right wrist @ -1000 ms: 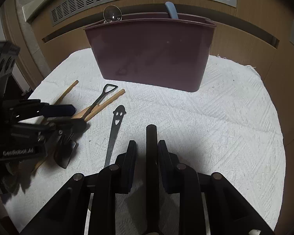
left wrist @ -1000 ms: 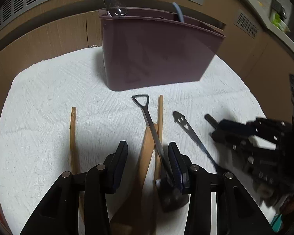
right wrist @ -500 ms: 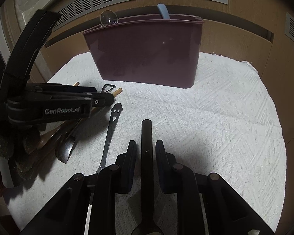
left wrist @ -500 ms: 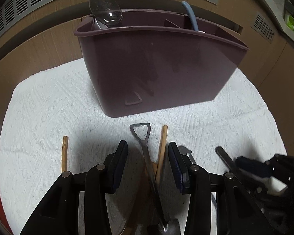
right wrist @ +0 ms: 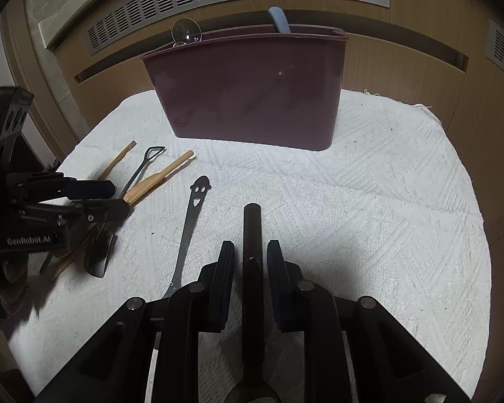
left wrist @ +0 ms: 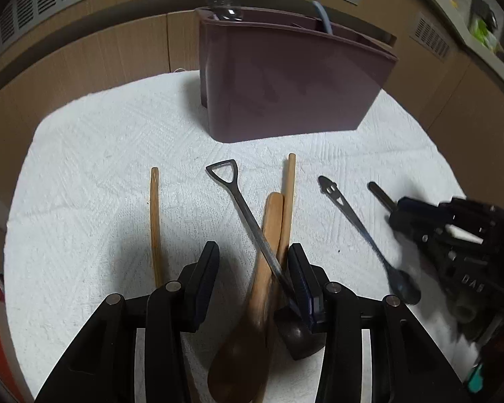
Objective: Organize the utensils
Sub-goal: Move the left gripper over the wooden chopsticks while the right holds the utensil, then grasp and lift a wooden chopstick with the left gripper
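I am sorting the utensils into the big purple holder (right wrist: 248,94), which stands far in front of both my fingers on the white cloth (right wrist: 369,201) over the tabletop. It already has a clear spoon and a blue handle poking out of the top.

My right fingers (right wrist: 251,278) are low over the cloth, pointing at the holder. They sit on both sides of a black handle (right wrist: 252,235), with tiny gaps showing, so I cannot tell if they are squeezing it. I think the next job is to lift it up and drop it into the holder.

My left fingers (left wrist: 252,278) are spread wide and hold nothing. Between them lie a wooden spoon (left wrist: 262,288) and a little metal shovel spoon (left wrist: 248,218) resting against my right-hand finger. A wooden stick (left wrist: 155,221) lies just outside, to the left. A smiley-face spoon (right wrist: 191,221) lies just left of my right fingers.
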`<state>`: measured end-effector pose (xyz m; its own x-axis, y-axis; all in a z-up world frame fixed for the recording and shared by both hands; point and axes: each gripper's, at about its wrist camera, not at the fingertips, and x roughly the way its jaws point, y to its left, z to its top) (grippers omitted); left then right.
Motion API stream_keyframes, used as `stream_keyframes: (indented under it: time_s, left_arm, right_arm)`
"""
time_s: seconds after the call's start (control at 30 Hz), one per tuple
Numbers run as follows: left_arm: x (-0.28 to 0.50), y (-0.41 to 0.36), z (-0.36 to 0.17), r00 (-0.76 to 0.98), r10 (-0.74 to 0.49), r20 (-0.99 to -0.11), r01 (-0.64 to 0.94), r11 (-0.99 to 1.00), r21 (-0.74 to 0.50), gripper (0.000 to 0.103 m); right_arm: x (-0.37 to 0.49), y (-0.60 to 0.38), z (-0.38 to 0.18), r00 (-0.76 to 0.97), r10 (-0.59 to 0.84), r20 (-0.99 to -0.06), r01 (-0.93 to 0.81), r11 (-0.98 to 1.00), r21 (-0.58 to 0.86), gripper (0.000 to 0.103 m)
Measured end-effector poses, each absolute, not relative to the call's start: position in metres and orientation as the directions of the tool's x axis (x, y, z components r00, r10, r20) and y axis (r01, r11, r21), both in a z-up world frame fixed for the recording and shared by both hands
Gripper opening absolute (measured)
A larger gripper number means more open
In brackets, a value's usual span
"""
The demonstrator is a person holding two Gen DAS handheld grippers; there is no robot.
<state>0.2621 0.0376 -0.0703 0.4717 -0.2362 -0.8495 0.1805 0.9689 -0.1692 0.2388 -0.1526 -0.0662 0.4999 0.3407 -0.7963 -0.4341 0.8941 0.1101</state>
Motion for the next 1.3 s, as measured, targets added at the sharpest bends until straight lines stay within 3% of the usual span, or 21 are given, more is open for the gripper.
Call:
stream_keyframes:
  time_s: [0.07, 0.13, 0.27, 0.33, 0.47, 0.67, 0.73, 0.77, 0.83, 1.03, 1.3]
  left_arm:
    - [0.264, 0.045, -0.066, 0.471, -0.26, -0.843, 0.137, 0.966, -0.221, 0.033]
    - [0.261, 0.059, -0.054, 0.516, -0.259, -0.817, 0.108, 0.965, -0.238, 0.033]
    - [0.26, 0.078, -0.046, 0.561, -0.085, -0.824, 0.0, 0.995, -0.102, 0.033]
    - [0.269, 0.086, -0.058, 0.514, -0.084, -0.854, -0.029, 0.993, -0.115, 0.033]
    - [0.281, 0.082, -0.072, 0.485, -0.056, -0.873, -0.021, 0.997, -0.075, 0.026]
    - [0.29, 0.077, -0.074, 0.433, -0.041, -0.9, 0.003, 0.999, -0.044, 0.025]
    - [0.292, 0.081, -0.071, 0.423, -0.048, -0.905, -0.001, 0.999, -0.053, 0.025]
    - [0.291, 0.08, -0.071, 0.433, -0.046, -0.9, 0.007, 0.999, -0.048, 0.023]
    - [0.288, 0.079, -0.071, 0.458, -0.063, -0.887, 0.018, 0.998, -0.062, 0.006]
    - [0.25, 0.094, -0.039, 0.593, -0.179, -0.785, -0.009, 0.973, -0.229, 0.006]
    - [0.218, 0.083, -0.005, 0.675, -0.196, -0.711, 0.037, 0.972, -0.232, 0.006]
  right_arm:
    - [0.239, -0.152, -0.066, 0.501, 0.339, -0.797, -0.438, 0.893, 0.104, 0.019]
    - [0.239, -0.151, -0.066, 0.501, 0.337, -0.797, -0.44, 0.892, 0.1, 0.019]
    - [0.238, -0.15, -0.066, 0.5, 0.339, -0.797, -0.446, 0.889, 0.098, 0.021]
    - [0.238, -0.151, -0.065, 0.501, 0.34, -0.796, -0.446, 0.889, 0.099, 0.021]
    - [0.238, -0.153, -0.066, 0.501, 0.343, -0.795, -0.44, 0.891, 0.107, 0.02]
    - [0.245, -0.147, -0.066, 0.49, 0.323, -0.81, -0.443, 0.892, 0.087, 0.019]
    - [0.246, -0.14, -0.066, 0.493, 0.293, -0.819, -0.463, 0.885, 0.039, 0.014]
    - [0.247, -0.136, -0.065, 0.491, 0.279, -0.825, -0.473, 0.881, 0.017, 0.012]
    - [0.249, -0.134, -0.063, 0.478, 0.266, -0.837, -0.474, 0.88, 0.009, 0.011]
    - [0.235, -0.158, -0.03, 0.525, 0.327, -0.786, -0.428, 0.899, 0.088, 0.011]
    - [0.212, -0.171, -0.003, 0.577, 0.351, -0.737, -0.402, 0.908, 0.117, 0.011]
